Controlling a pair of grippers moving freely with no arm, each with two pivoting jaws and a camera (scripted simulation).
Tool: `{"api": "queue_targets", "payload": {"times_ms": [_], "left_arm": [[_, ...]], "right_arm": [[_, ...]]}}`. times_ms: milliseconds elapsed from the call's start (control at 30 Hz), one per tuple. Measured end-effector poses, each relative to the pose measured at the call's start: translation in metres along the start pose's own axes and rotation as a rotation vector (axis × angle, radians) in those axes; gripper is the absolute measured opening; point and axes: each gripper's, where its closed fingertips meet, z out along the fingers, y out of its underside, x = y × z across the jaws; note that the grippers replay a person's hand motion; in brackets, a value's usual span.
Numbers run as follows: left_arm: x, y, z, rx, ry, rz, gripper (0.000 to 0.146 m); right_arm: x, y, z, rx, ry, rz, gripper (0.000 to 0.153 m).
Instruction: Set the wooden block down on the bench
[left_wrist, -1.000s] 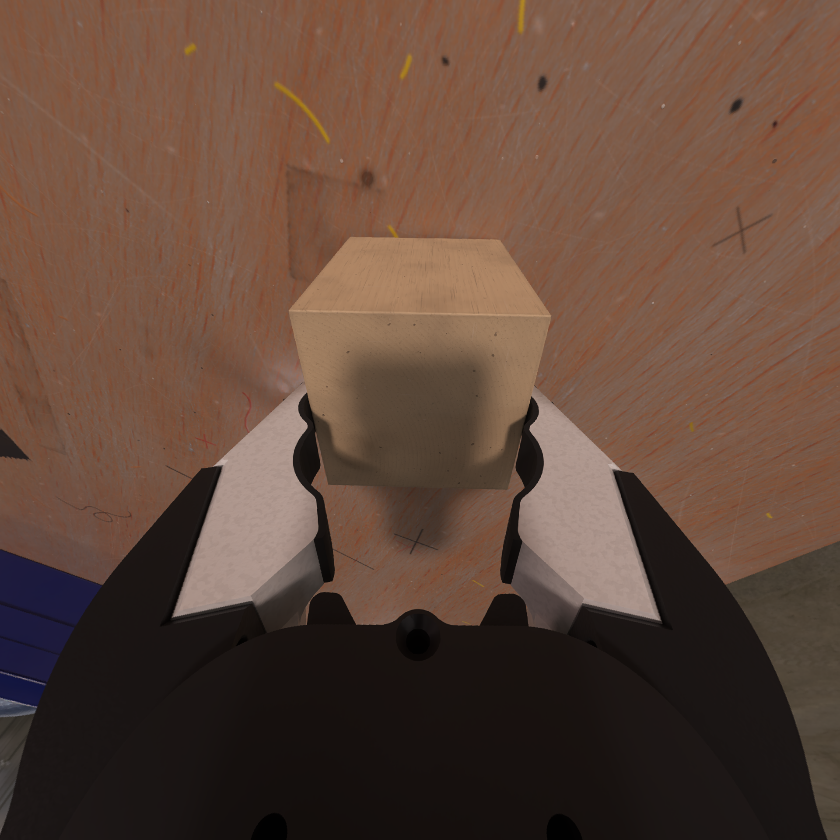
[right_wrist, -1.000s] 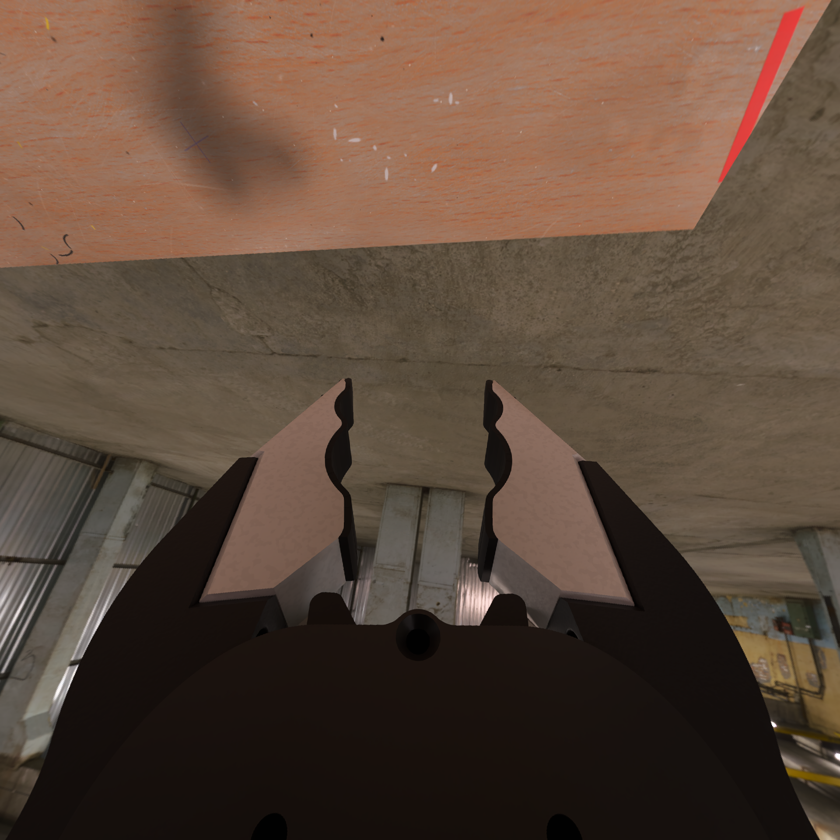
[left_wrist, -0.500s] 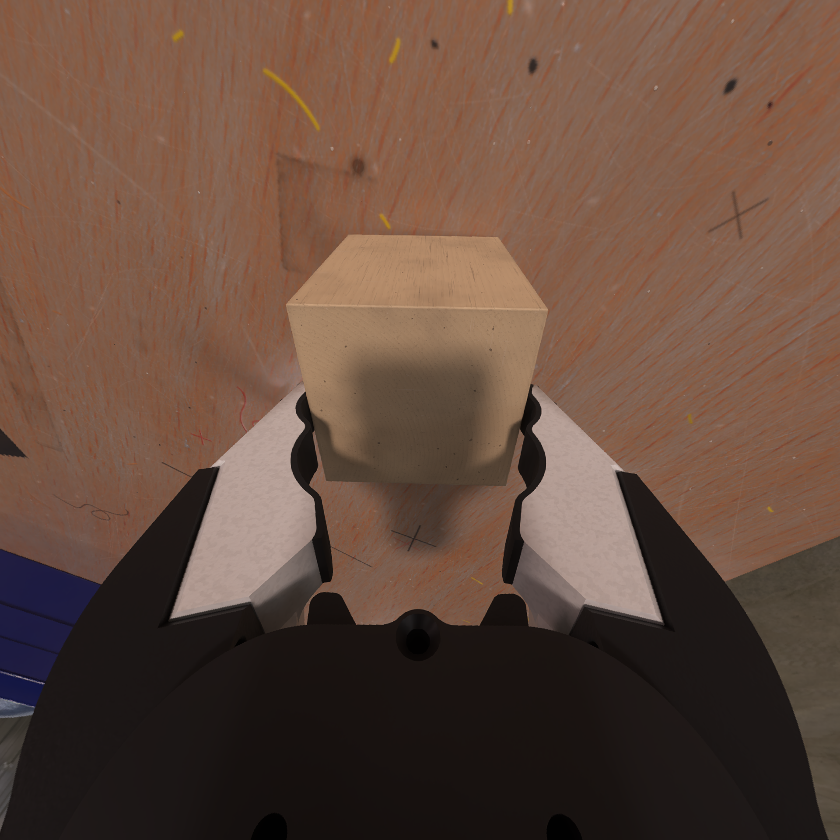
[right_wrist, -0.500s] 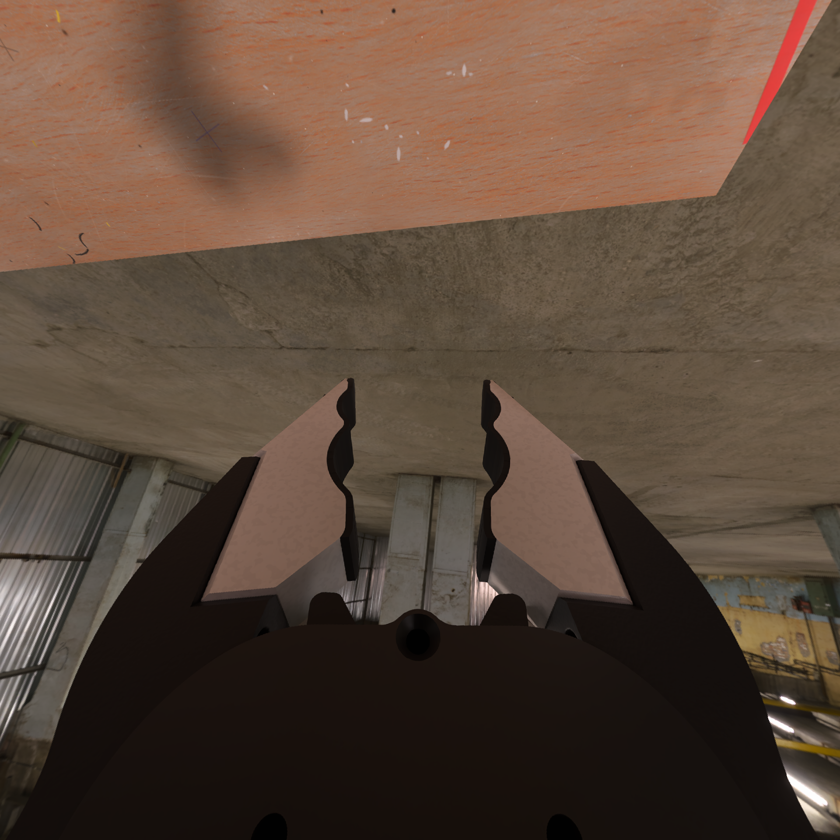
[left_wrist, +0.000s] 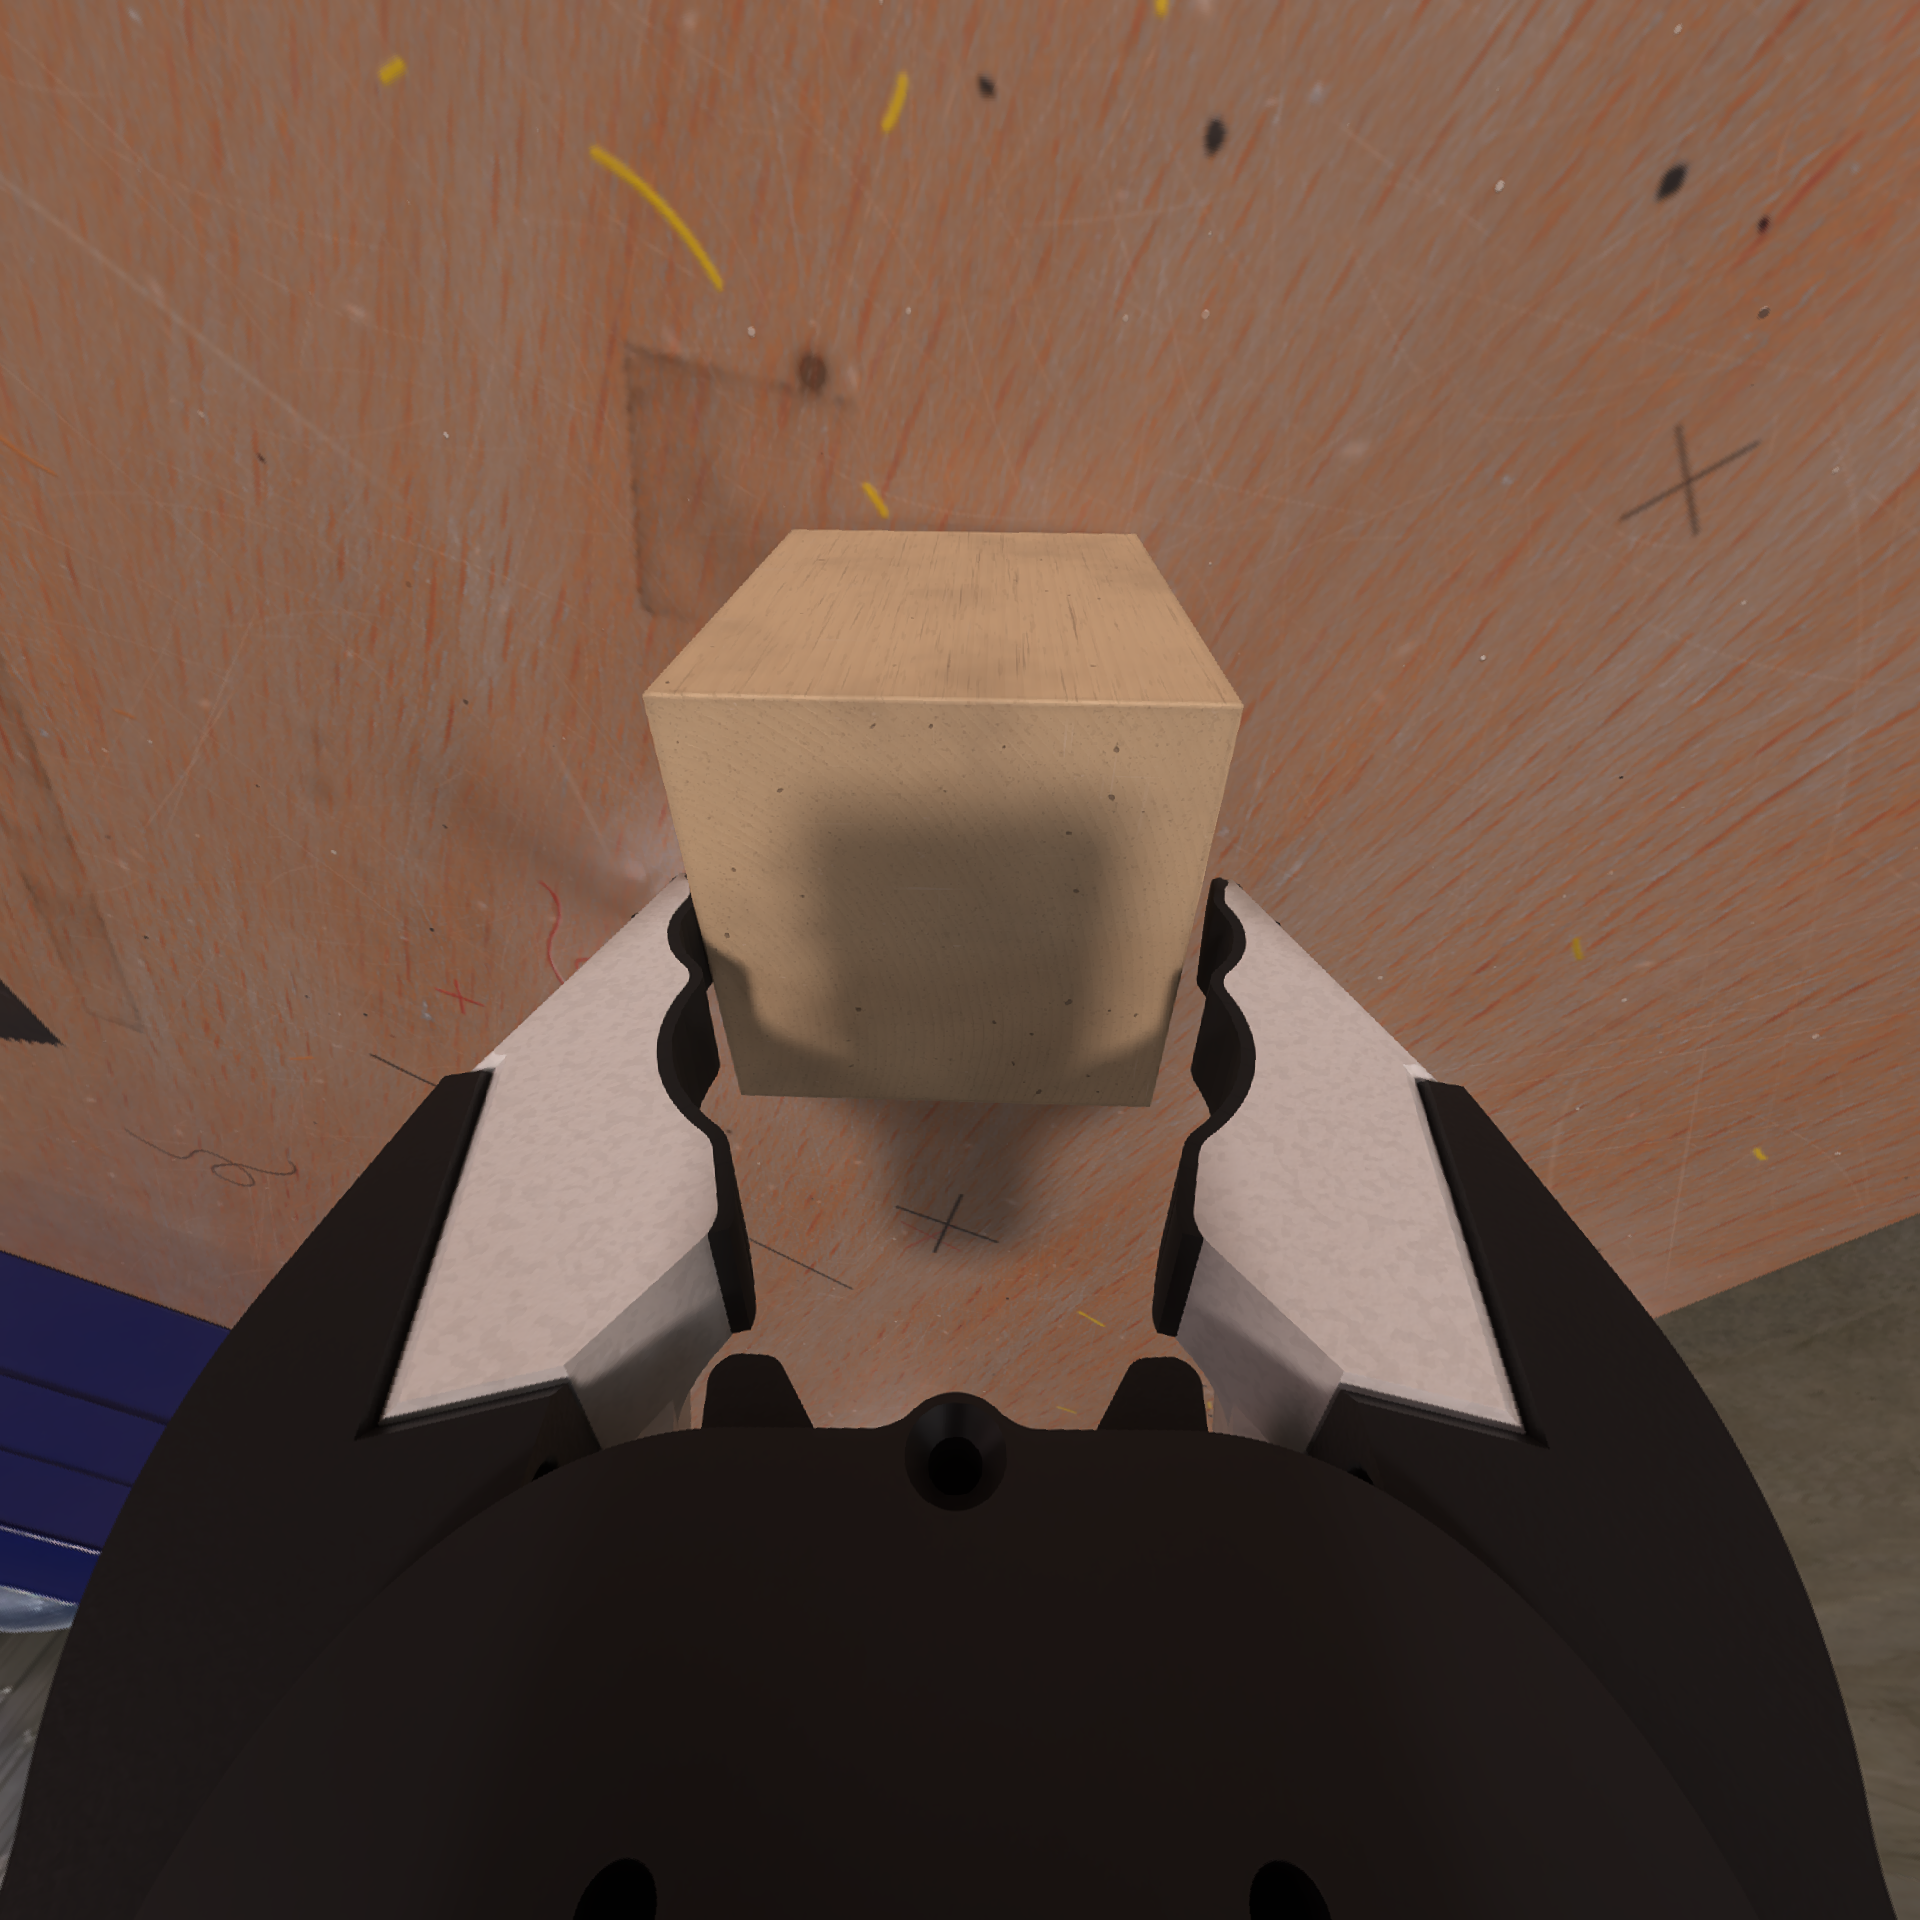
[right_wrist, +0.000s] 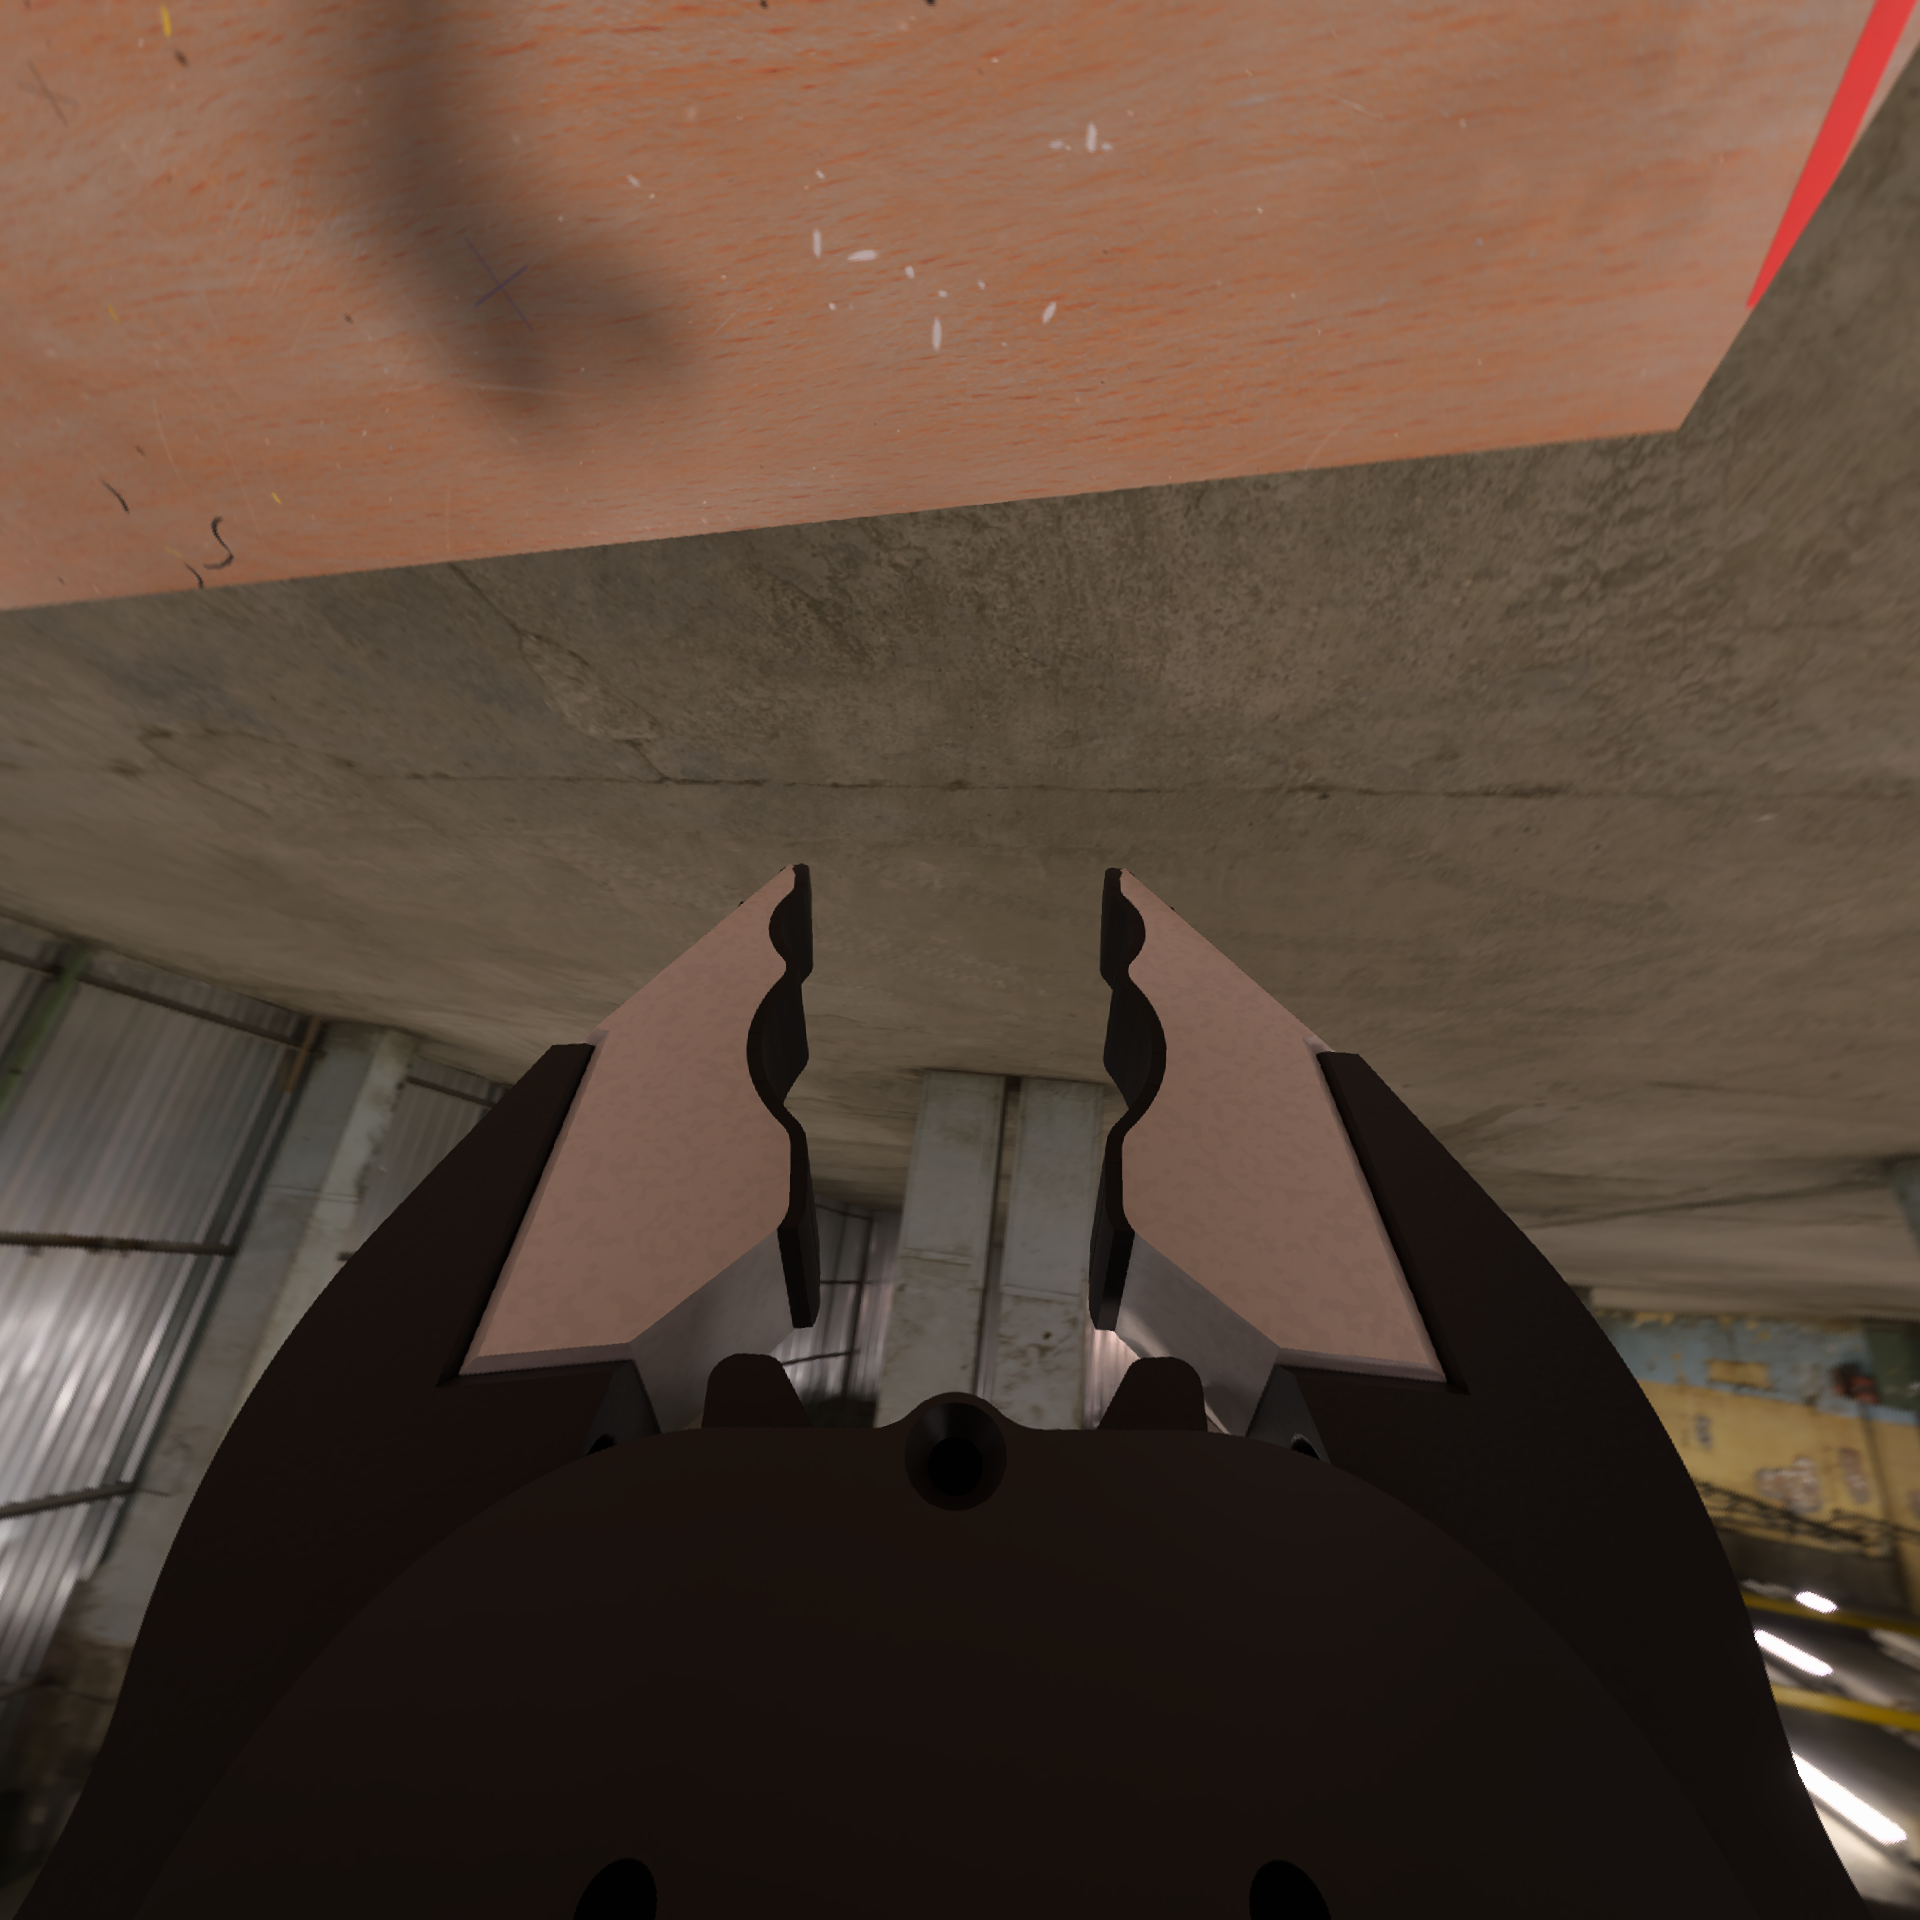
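Between the two fingers of the left gripper (left_wrist: 951, 894) one wooden block (left_wrist: 940, 821) is pinched, a dark pad being pressed against each of its sides. The block is held upright over the bench (left_wrist: 1455, 727), well in from the bench edge seen at the lower right. Whether its far end is touching the surface cannot be told. A soft shadow is cast on the block's near face, and another is thrown on the bench just beneath it. Two pencilled crosses are counted on the bench in the left wrist view, one (left_wrist: 945, 1226) near the fingers and one (left_wrist: 1688, 483) toward the right. Several yellow flecks (left_wrist: 660, 213) are scattered toward the far edge. One blue object (left_wrist: 62, 1403) is seen beyond the bench edge at the lower left.

Past the near edge of the bench, close to its right corner, the right gripper (right_wrist: 956, 883) is held with its fingers spread and nothing between them. Concrete floor (right_wrist: 1039, 707) is seen beyond its tips. One red strip (right_wrist: 1829, 156) is seen along the bench edge at that corner, and one faint cross (right_wrist: 504, 286) is marked within a dark shadow.
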Motion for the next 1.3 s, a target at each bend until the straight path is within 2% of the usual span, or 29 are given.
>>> {"api": "queue_targets", "payload": {"times_ms": [133, 667, 1033, 1167, 1300], "left_arm": [[0.0, 0.0, 0.0, -0.004, -0.001, 0.002, 0.095], [0.001, 0.0, 0.001, 0.002, 0.002, -0.003, 0.096], [0.001, 0.001, 0.001, -0.005, 0.004, 0.002, 0.097], [0.002, 0.0, 0.001, 0.002, 0.005, 0.003, 0.097], [0.001, 0.0, 0.0, 0.009, 0.004, 0.002, 0.097]], "right_arm": [[0.008, 0.004, 0.0, -0.012, 0.013, 0.083, 0.056], [-0.001, 0.006, 0.004, -0.037, 0.034, -0.017, 0.056], [0.0, 0.01, 0.001, -0.035, 0.041, 0.026, 0.057], [-0.006, 0.002, 0.0, 0.002, 0.033, -0.059, 0.058], [-0.034, -0.011, 0.002, 0.086, 0.011, -0.341, 0.067]]}}
